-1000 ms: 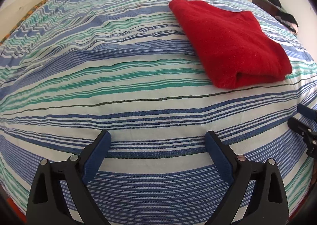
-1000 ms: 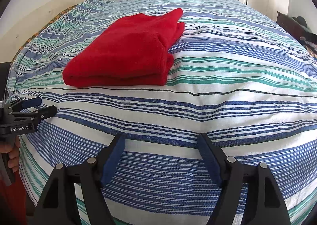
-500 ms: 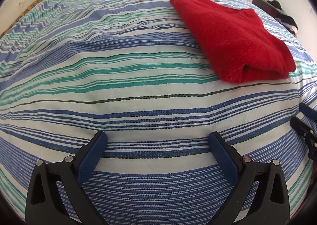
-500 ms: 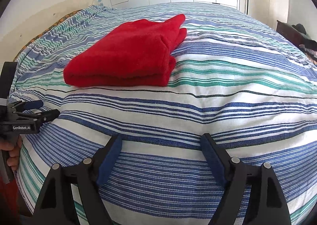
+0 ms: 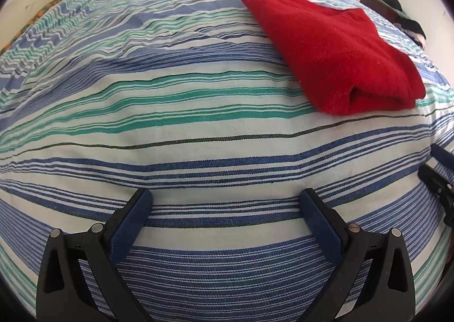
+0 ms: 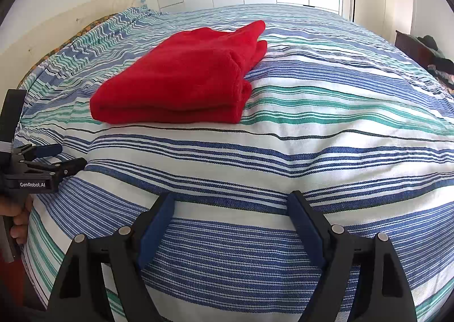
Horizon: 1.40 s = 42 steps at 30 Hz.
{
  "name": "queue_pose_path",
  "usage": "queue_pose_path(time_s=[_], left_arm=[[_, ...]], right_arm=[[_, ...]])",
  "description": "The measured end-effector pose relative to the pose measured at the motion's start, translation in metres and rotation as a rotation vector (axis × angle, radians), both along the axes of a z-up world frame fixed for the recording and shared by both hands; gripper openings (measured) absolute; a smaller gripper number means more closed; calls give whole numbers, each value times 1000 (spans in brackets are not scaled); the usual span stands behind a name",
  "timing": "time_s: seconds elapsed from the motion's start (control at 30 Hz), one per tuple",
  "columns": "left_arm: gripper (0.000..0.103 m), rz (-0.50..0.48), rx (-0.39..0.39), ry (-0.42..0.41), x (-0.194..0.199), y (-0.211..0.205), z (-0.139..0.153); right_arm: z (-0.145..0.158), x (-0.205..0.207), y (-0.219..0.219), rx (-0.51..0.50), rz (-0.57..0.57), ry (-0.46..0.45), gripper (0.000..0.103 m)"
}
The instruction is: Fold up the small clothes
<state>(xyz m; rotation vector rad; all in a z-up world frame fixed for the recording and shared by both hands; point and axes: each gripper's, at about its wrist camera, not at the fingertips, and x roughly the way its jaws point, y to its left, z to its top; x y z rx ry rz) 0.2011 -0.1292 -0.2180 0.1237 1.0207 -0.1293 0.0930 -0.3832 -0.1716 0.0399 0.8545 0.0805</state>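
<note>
Red garment [image 6: 181,77] lies folded on the striped bed [image 6: 312,151]; left gripper [image 5: 227,202] and right gripper [image 6: 232,205] both released, empty; next, fetch another piece

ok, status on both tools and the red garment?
Left tool open, jaws just widened, empty. Right tool open, empty. Red garment folded on striped bedspread, untouched. Nothing in the way.

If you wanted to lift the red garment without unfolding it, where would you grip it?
Probably the thick folded edge facing the grippers, from the near side: on the red garment all layers meet there, while the far end tapers into looser flaps.
</note>
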Motion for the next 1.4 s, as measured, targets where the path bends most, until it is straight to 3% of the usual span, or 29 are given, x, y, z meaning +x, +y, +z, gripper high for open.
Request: queue_pose_path(time_s=[1.4], left_arm=[[102,-16,21,0,-2,-4,-1]], right_arm=[[-2,2,2,1,2,0,85]])
